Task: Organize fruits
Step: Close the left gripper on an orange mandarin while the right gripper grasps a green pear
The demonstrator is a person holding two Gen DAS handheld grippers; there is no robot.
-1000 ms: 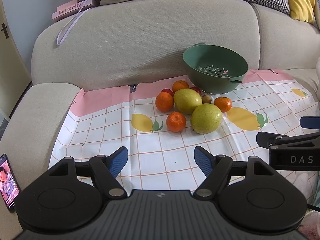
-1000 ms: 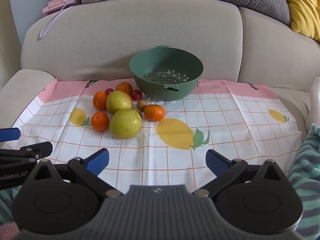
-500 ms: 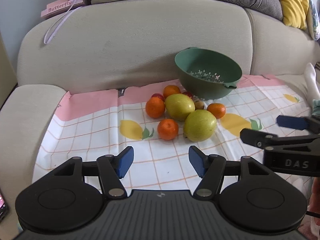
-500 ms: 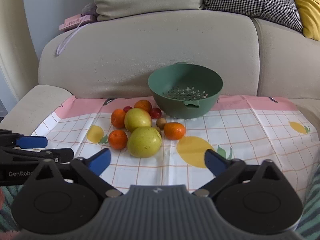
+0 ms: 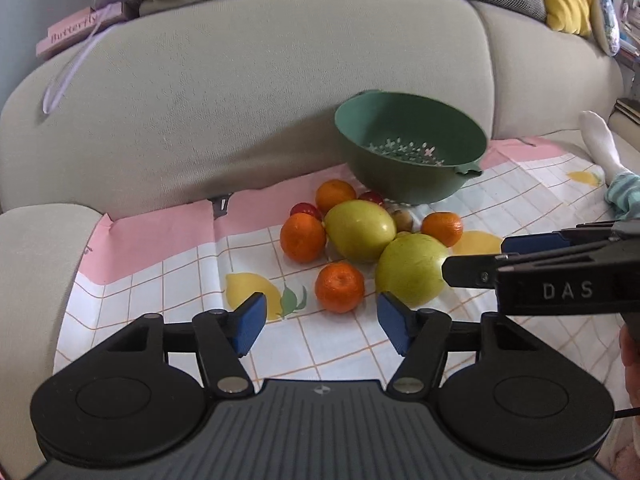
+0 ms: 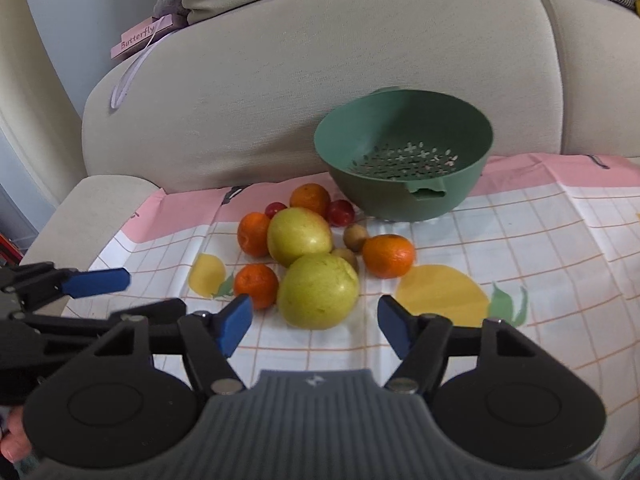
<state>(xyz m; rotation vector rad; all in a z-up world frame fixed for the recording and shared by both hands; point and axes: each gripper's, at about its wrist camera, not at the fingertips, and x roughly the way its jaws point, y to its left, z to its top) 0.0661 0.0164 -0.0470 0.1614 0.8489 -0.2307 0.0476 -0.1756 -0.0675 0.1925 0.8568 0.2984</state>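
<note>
A heap of fruit lies on a lemon-print cloth (image 5: pixel 172 276) on the sofa seat. It holds two large yellow-green fruits (image 6: pixel 318 292) (image 6: pixel 299 235), several oranges (image 5: pixel 340 286) and small red and brown ones. A green colander bowl (image 6: pixel 404 156) stands empty just behind the heap. My left gripper (image 5: pixel 322 324) is open, with the nearest orange a little beyond its tips. The jaws of my right gripper (image 6: pixel 315 324) are closing. The nearer green fruit (image 5: pixel 412 276) sits just ahead of its blue pads (image 6: pixel 236 322), which do not press on it.
The sofa backrest (image 5: pixel 280 100) rises right behind the bowl, and an armrest (image 6: pixel 92 204) lies left of the cloth. A pink "Butterfly" book (image 5: pixel 76 30) lies on top of the backrest. A person's socked foot (image 5: pixel 598 136) rests at the cloth's right edge.
Both grippers have come forward and down toward the fruit heap, and both sets of jaws have narrowed. The right gripper's tips now reach the nearer green fruit.
</note>
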